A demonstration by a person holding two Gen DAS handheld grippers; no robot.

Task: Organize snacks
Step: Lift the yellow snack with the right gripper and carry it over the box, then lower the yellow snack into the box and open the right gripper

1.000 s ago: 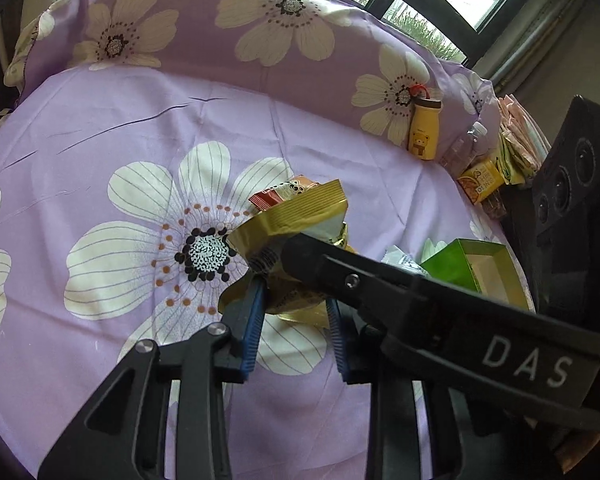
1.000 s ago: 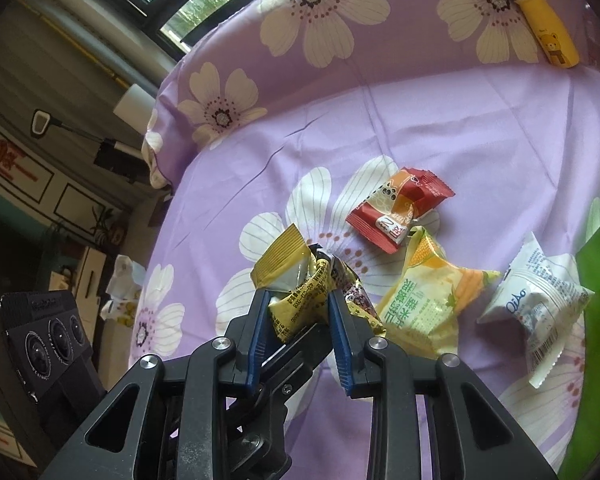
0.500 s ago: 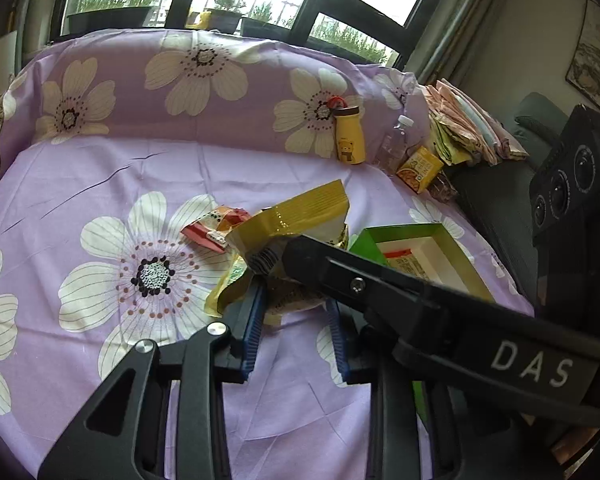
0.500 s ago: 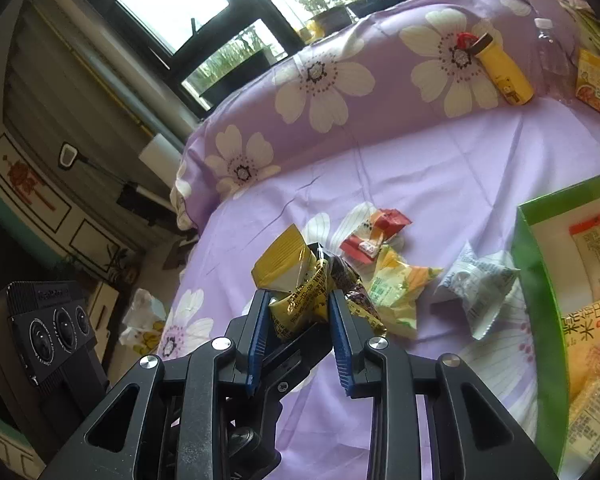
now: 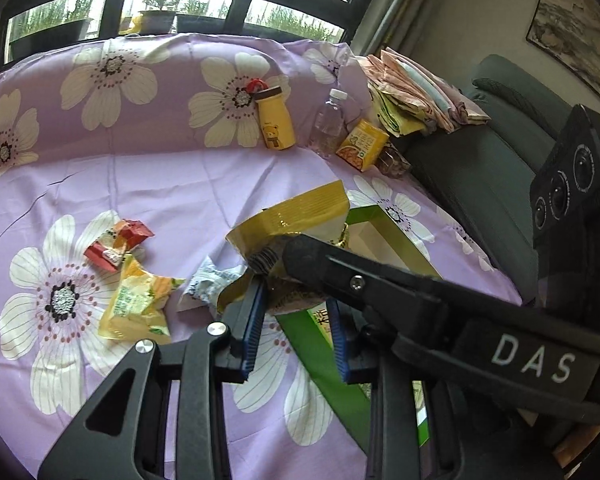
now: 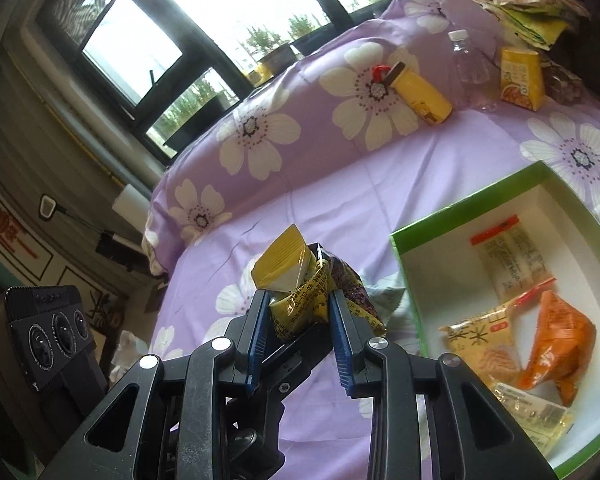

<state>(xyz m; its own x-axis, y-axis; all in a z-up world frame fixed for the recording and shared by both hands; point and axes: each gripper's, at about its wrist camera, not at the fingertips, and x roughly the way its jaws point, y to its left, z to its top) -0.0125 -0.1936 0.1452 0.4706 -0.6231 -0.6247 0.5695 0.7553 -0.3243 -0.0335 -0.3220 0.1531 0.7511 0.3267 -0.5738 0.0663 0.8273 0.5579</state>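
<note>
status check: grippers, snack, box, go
Left gripper and right gripper both shut on crinkled yellow snack packet. Green-rimmed cardboard box alongside, open. Path clear.

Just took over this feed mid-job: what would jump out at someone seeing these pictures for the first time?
Both grippers, left gripper and right gripper, pinch one crinkled yellow snack packet together, held above the purple flowered cloth. Just right of it in the right wrist view sits the green box, already holding several packets. Three loose snacks, including a red packet, lie on the cloth to the left in the left wrist view.
</note>
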